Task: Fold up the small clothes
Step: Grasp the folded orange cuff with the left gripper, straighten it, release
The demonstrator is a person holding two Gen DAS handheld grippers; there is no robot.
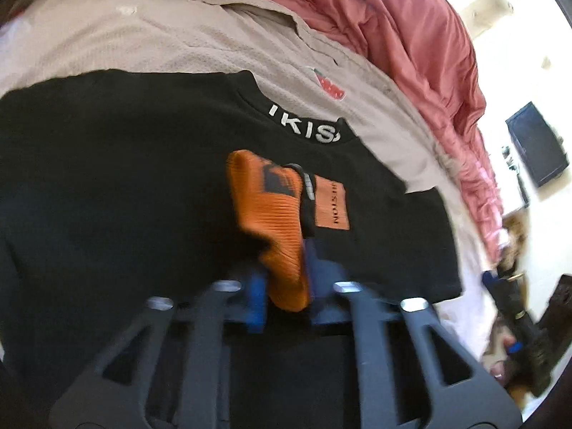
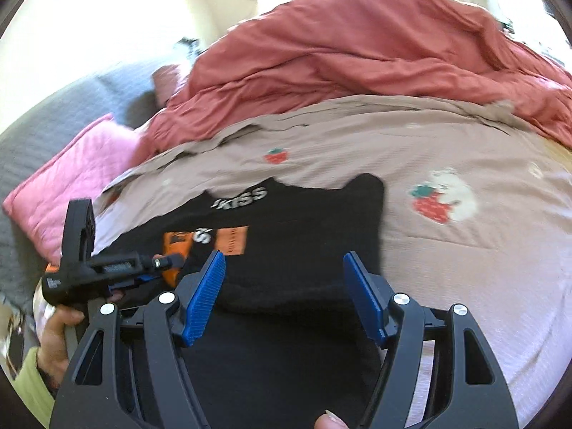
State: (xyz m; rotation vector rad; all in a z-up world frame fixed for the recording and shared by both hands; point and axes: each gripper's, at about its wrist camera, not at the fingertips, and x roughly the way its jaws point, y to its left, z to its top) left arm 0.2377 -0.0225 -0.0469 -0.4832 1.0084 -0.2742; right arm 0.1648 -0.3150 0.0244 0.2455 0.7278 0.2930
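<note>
A black garment [image 1: 125, 164] with white "KISS" lettering at the collar and an orange patch [image 1: 331, 202] lies flat on the bed; it also shows in the right wrist view [image 2: 304, 236]. My left gripper [image 1: 286, 279] is shut on a small orange ribbed sock [image 1: 275, 214] and holds it above the black garment. In the right wrist view the left gripper [image 2: 107, 268] sits at the left with the orange sock [image 2: 175, 246] in it. My right gripper [image 2: 284, 286] is open and empty over the garment's near part.
A beige bedspread [image 2: 447, 143] with strawberry prints covers the bed. A crumpled red duvet [image 2: 357, 43] lies behind it. A pink pillow [image 2: 71, 175] and a grey one [image 2: 43, 132] sit at the left. A dark wall screen [image 1: 536, 143] is to the right.
</note>
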